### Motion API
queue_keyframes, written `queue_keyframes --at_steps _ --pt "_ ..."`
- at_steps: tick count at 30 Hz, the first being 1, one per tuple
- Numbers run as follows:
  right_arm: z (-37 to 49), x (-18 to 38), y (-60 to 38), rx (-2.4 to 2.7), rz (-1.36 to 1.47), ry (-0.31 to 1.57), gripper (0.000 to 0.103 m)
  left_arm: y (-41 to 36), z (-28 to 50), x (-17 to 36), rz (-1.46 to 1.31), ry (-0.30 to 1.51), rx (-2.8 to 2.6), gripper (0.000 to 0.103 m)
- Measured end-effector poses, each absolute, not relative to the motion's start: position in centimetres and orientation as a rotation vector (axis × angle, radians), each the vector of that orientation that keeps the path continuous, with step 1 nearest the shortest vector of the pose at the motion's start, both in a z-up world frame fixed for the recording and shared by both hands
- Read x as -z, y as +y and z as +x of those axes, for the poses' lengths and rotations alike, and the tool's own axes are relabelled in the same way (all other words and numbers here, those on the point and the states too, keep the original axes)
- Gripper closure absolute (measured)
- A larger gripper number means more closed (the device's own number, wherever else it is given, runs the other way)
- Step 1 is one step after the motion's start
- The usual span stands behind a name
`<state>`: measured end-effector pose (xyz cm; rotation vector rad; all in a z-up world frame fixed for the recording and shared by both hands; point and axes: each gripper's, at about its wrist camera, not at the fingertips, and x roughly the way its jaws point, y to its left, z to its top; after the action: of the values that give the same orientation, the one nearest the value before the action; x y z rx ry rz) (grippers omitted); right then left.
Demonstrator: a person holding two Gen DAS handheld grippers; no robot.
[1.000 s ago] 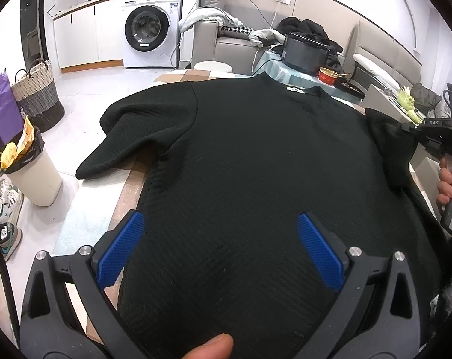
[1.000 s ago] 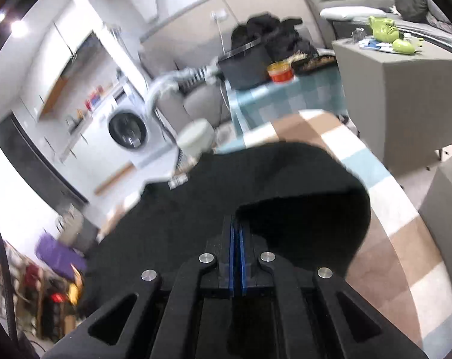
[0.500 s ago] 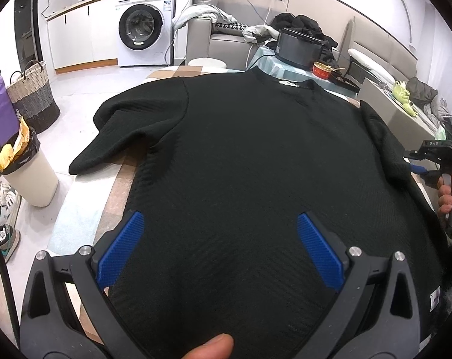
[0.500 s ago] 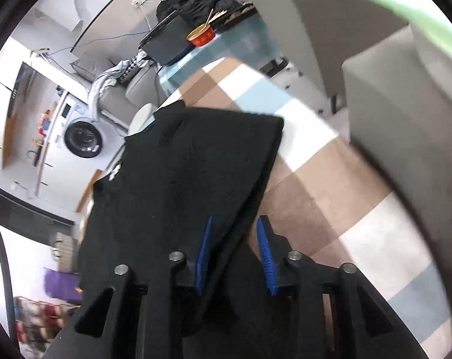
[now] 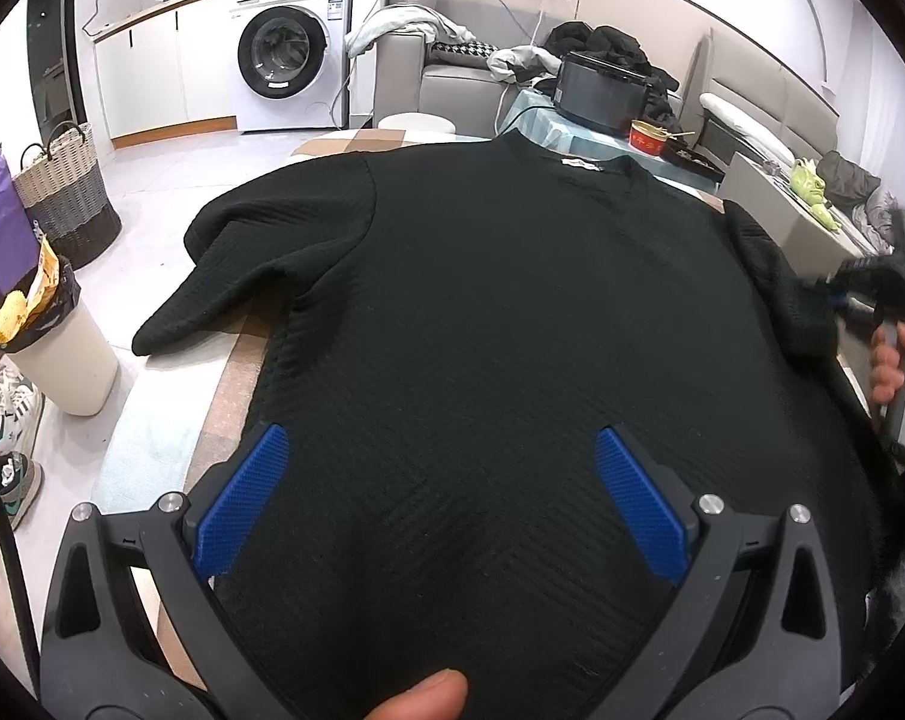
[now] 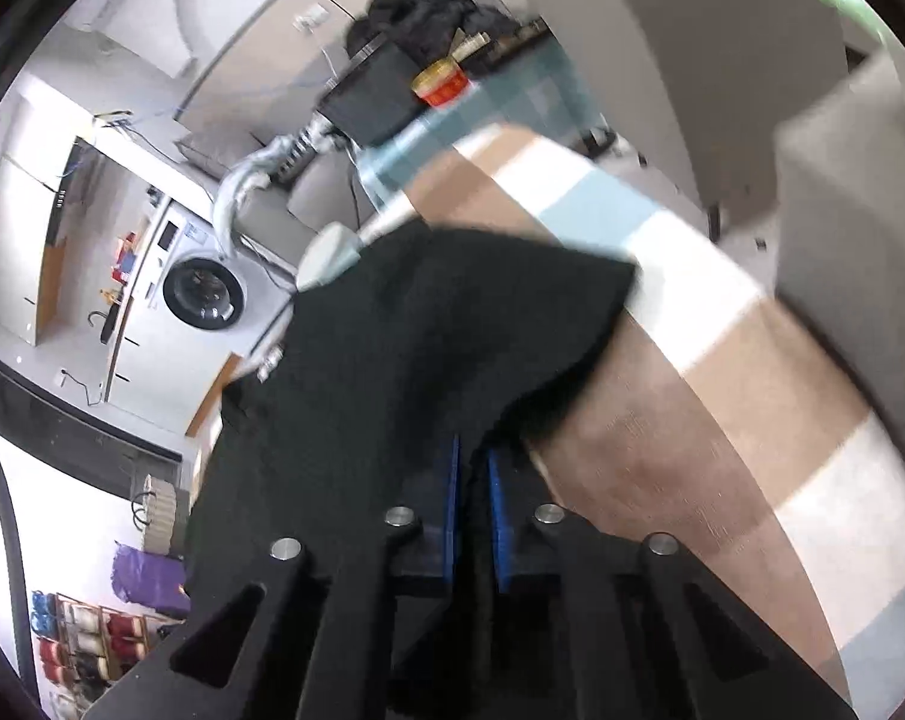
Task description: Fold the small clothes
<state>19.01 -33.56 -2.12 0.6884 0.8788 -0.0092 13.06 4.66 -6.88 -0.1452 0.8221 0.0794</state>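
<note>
Left wrist view: my left gripper [image 5: 440, 504] hovers over the lower part of the black sweater [image 5: 500, 324], fingers [image 5: 239, 501] wide apart, nothing between them. The sweater lies spread flat on the striped bench [image 5: 170, 438], collar at the far end, one sleeve [image 5: 236, 264] angled off the left edge. My right hand [image 5: 893, 372] is at the right sleeve.

Right wrist view: my right gripper [image 6: 473, 510] has its fingers [image 6: 451, 510] clamped on the sleeve edge of the sweater [image 6: 404, 360], the fabric pinched between the blue pads. The picture is blurred.
</note>
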Motion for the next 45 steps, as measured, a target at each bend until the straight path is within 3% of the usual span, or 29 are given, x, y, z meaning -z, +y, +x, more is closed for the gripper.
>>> queue_keyframes --at_steps 5,7,8,11,21,25,31,35,40,44,45 --pt "21.7 -3.0 -28.5 -0.286 0.629 0.768 0.092 5.4 13.5 6.6 -0.148 0.818 -0.103 0.001" --pt "22.7 -3.7 -25.3 -0.491 0.625 0.841 0.07 5.9 13.7 6.3 -0.159 0.813 -0.122 0.001" --pt "22.4 -3.9 -24.0 -0.554 0.615 0.839 0.064 6.4 13.7 6.3 -0.168 0.811 -0.129 0.001" --pt "20.5 -4.3 -23.6 -0.466 0.509 0.774 0.063 7.8 13.6 5.9 -0.215 0.802 -0.148 0.001" --pt "16.1 1.3 -27.4 -0.221 0.449 0.972 0.063 16.0 12.8 6.5 -0.438 0.75 -0.303 0.001" --pt "14.0 1.7 -27.5 -0.246 0.449 0.967 0.063 20.8 12.4 8.0 -0.679 0.741 -0.292 0.022" --pt "12.2 0.1 -27.0 -0.28 0.449 0.94 0.063 25.4 12.7 10.3 -0.923 0.709 -0.246 0.034" --pt "11.7 -0.8 -26.3 -0.297 0.435 0.926 0.063 27.4 13.7 12.1 -0.964 0.716 -0.309 0.055" --pt "10.5 -2.2 -25.4 -0.34 0.425 0.887 0.062 28.1 14.7 12.8 -0.953 0.696 -0.346 0.056" --pt "10.2 -2.5 -25.0 -0.348 0.423 0.884 0.062 27.9 16.5 13.6 -0.931 0.722 -0.354 0.096" --pt "10.2 -2.4 -25.0 -0.348 0.424 0.887 0.062 27.9 16.7 13.9 -0.932 0.723 -0.362 0.097"
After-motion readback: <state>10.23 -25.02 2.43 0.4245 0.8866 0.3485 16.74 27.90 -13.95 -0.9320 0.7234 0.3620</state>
